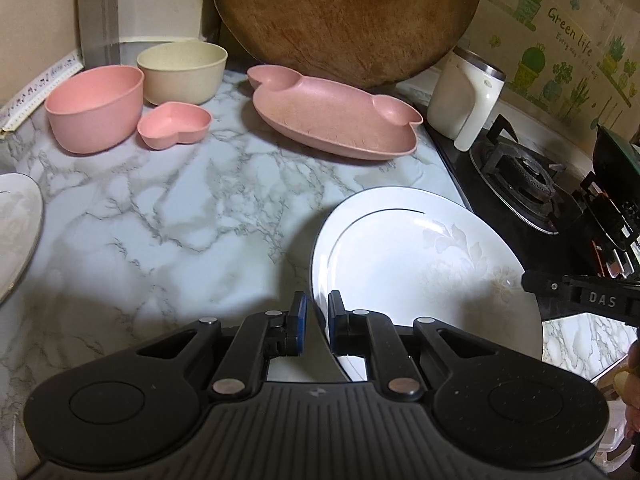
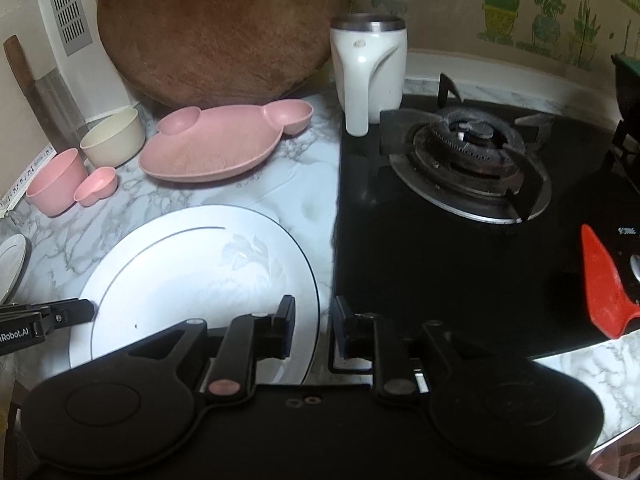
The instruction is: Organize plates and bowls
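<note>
Words you can read

The wall sticker (image 1: pixel 568 36) at upper right says "Green life". A black gripper arm (image 1: pixel 592 300) says "DAS". Another gripper arm (image 2: pixel 24 330) at lower left says "Robot.AI".

Your left wrist view cuts a second white plate (image 1: pixel 16 236) off at its left edge, and the cutting board (image 1: pixel 344 16) at the top. Your gripper's body hides the near rim of the big white plate (image 1: pixel 420 256). The red tool (image 2: pixel 604 284) runs out at the right edge of the right wrist view.

Marble counter (image 1: pixel 168 216), pink bowls (image 1: pixel 96 108), plates (image 1: pixel 336 116)
</note>
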